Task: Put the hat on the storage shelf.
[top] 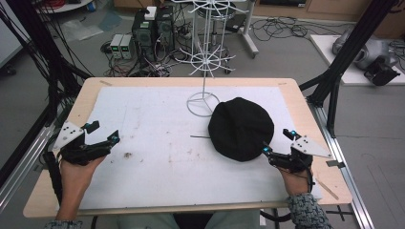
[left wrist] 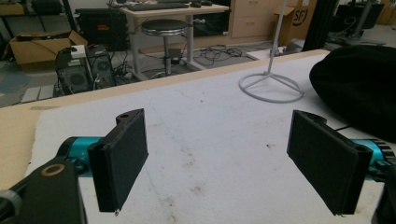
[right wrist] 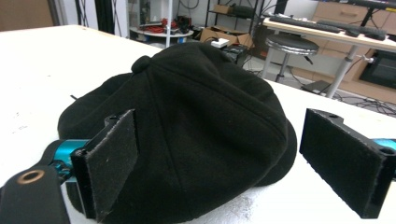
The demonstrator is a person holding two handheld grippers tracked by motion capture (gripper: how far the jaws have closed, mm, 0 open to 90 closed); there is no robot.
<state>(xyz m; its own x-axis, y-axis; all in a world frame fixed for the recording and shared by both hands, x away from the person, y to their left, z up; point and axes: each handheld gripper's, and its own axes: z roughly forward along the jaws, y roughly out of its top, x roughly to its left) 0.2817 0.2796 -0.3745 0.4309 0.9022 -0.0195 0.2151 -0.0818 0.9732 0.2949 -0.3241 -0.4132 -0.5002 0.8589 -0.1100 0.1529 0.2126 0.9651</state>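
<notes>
Both grippers are held over a wooden table [top: 86, 98] that is covered by a white sheet [top: 157, 138] with some small brown stains. On the sheet, toward the right side, a black cap [top: 241, 128] is lying flat, with a small button on its top seen in the right gripper view. Just beside the cap, at the far side, the round wire base of a white wire rack [top: 204, 57] is placed on the sheet, and its thin pole goes up from there. Behind the table a grey floor is seen, with many cables, computer towers [top: 154, 27] and a round stool [left wrist: 164, 28] under a desk.

The left gripper [top: 102, 133] is kept at the left part of the sheet, well apart from the cap. Its jaws are spread wide and nothing is held between them; only bare sheet is seen there in the left gripper view.

The right gripper [top: 278, 142] is kept at the right near edge of the cap. Its jaws are also spread wide, with the near part of the cap seen between them in the right gripper view. One jaw is very near the cap's edge, but whether it is touching cannot be told. Nothing is gripped.
</notes>
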